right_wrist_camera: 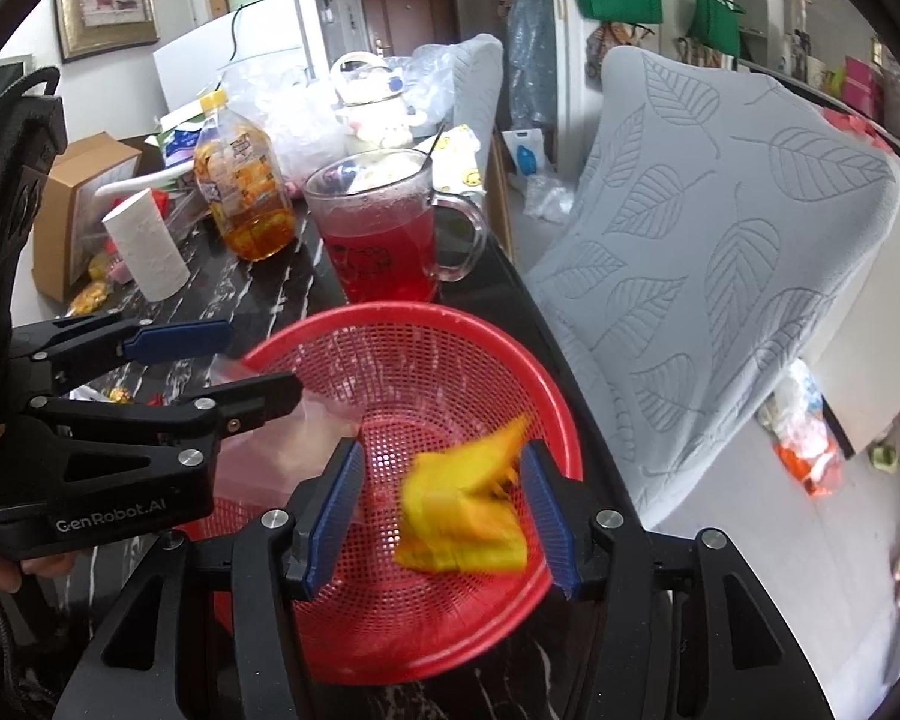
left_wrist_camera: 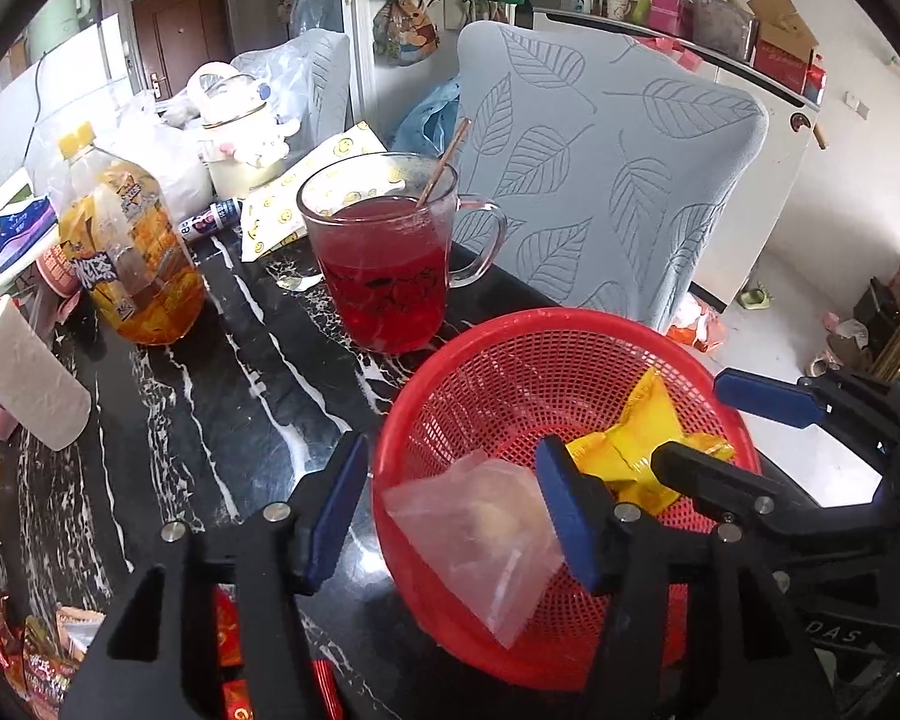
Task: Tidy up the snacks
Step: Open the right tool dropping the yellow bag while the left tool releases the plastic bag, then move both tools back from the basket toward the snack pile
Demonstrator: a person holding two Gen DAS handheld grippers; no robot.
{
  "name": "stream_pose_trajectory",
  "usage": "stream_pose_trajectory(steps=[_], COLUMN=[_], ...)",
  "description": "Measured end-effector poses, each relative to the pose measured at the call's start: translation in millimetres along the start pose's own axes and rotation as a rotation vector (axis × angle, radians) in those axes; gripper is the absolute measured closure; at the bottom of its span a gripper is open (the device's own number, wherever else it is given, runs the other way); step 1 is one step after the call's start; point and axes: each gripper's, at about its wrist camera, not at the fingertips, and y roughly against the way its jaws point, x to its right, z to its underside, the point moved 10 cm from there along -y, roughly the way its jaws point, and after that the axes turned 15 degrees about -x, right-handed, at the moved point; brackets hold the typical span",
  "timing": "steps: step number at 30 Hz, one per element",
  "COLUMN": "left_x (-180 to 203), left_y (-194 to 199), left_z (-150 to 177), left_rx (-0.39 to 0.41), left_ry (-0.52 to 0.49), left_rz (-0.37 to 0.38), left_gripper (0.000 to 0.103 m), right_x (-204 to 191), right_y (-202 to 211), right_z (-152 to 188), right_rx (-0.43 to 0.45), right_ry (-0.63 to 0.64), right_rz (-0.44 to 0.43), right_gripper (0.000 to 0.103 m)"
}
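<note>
Glass mug of red drink, oil bottle

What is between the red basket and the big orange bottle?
The glass mug of red drink stands between the red basket and the orange bottle, on the black marble table; the left wrist view shows it.

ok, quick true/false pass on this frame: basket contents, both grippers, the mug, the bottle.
1. The red perforated plastic basket holds a yellow foil snack packet. True.
2. The right gripper is clamped on that packet. False: its jaws are apart, pads clear, and the packet looks blurred between them.
3. The left gripper pinches the clear plastic snack bag. False: its jaws are open, and the bag lies over the basket's near rim.
4. The clear glass mug of red drink stands upright behind the basket. True.
5. The orange-labelled plastic bottle has a green cap. False: the cap is yellow.
</note>
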Motion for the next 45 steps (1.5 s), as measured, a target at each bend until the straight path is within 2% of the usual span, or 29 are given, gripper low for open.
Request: stream_pose_trajectory(steps=[12, 22, 32, 45], left_x=[-16, -54, -103, -144], left_y=[57, 112, 154, 175], left_z=[8, 36, 83, 149], left_rx=[0.108, 0.2, 0.254, 0.244], left_ry=[0.037, 0.121, 0.235, 0.361], left_rz=[-0.016, -0.077, -0.156, -0.238], left_gripper=[0.046, 0.046, 0.046, 0.046], right_x=[-18, -73, -141, -221], right_y=[41, 72, 85, 83], right_z=[-7, -18, -14, 12], right_rx=[0.087, 0.163, 0.196, 0.18], right_ry=[0.018, 0.123, 0.241, 0.368], right_rz=[0.006, -0.021, -0.092, -0.187], right_gripper=[0.045, 0.045, 0.045, 0.042])
